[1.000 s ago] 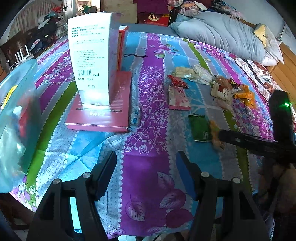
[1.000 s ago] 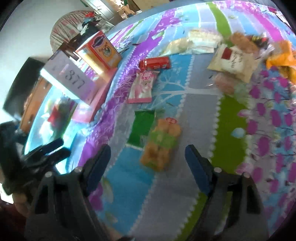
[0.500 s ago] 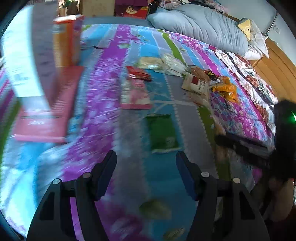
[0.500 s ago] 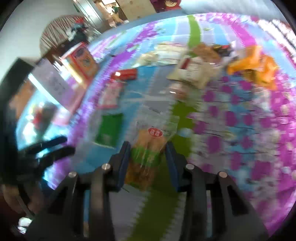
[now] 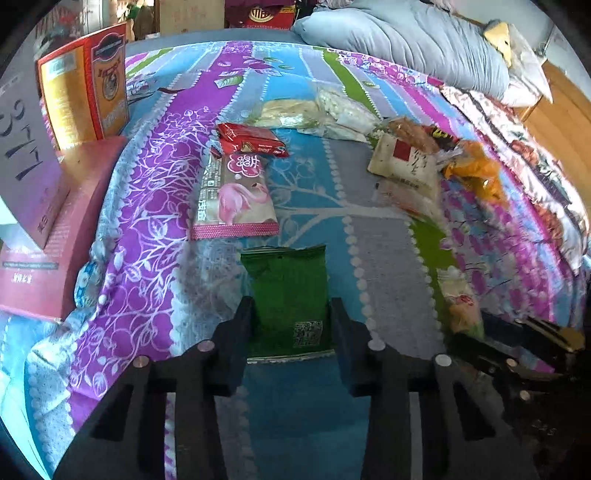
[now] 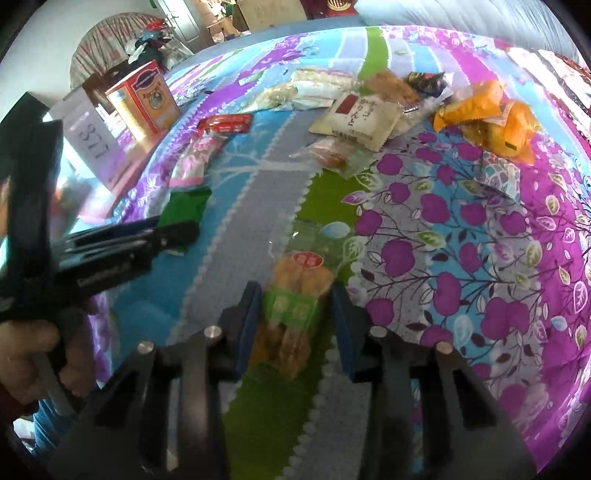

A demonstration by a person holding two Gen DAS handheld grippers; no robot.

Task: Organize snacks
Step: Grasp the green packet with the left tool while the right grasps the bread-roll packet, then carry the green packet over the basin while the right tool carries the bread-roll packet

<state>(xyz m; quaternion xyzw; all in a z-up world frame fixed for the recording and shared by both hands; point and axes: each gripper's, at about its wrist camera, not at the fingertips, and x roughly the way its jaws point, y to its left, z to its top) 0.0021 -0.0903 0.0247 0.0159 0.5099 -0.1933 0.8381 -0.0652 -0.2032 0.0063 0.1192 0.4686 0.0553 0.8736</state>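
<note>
Far right on the bed (image 5: 155, 206), a grey-blue duvet (image 5: 406, 37) bunched up. Far left, beyond it, clutter (image 6: 147, 33) against a striped curtain (image 6: 99, 55).

Bed (image 5: 388, 258), floral cover: scattered snack packets (image 5: 236, 199), boxes (image 5: 85, 85) at left, pillow (image 5: 406, 40).

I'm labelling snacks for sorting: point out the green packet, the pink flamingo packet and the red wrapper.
green packet (image 5: 286, 291), left wrist view, middle of its face.
pink flamingo packet (image 5: 240, 201), left wrist view, on the flamingo picture.
red wrapper (image 5: 251, 142), left wrist view, centre of its top.
</note>
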